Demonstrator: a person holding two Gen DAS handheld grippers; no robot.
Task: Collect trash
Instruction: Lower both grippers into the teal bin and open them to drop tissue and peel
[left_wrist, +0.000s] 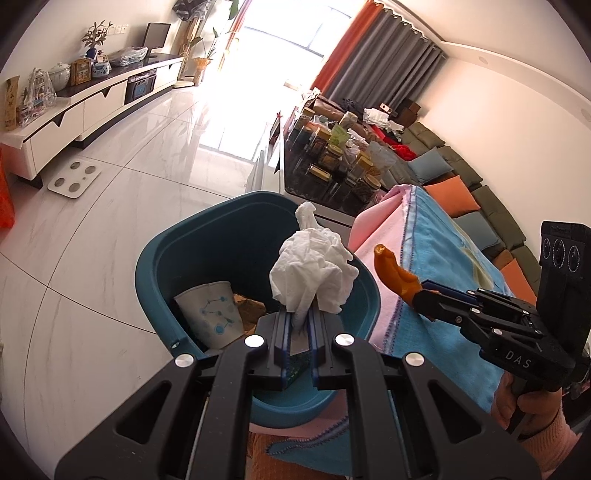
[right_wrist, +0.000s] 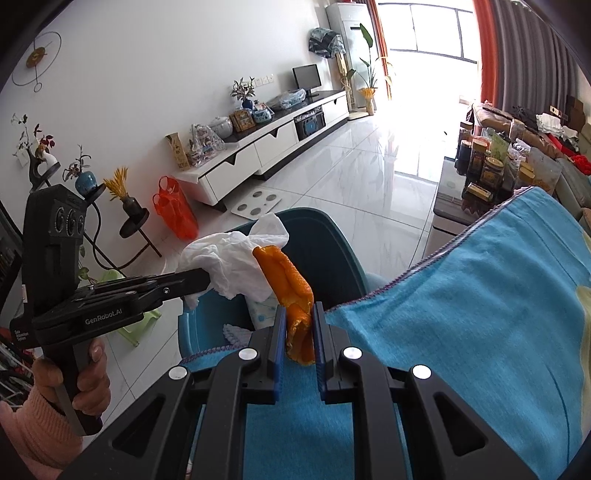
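My left gripper (left_wrist: 300, 315) is shut on a crumpled white tissue (left_wrist: 314, 273) and holds it above the open teal trash bin (left_wrist: 155, 266). The bin holds a paper cup (left_wrist: 210, 314) and brown scraps. My right gripper (right_wrist: 299, 317) is shut on an orange peel (right_wrist: 291, 291), held over the blue cloth next to the bin (right_wrist: 325, 251). In the left wrist view the right gripper (left_wrist: 421, 291) with the peel (left_wrist: 391, 273) is to the right of the bin. In the right wrist view the left gripper (right_wrist: 207, 280) holds the tissue (right_wrist: 229, 262) over the bin.
A blue and pink cloth (left_wrist: 436, 280) covers the surface beside the bin. A dark coffee table (left_wrist: 310, 184) crowded with jars stands beyond. A sofa (left_wrist: 491, 199) runs along the right wall. A white TV cabinet (right_wrist: 273, 144) and a scale (right_wrist: 256, 205) are on the tiled floor.
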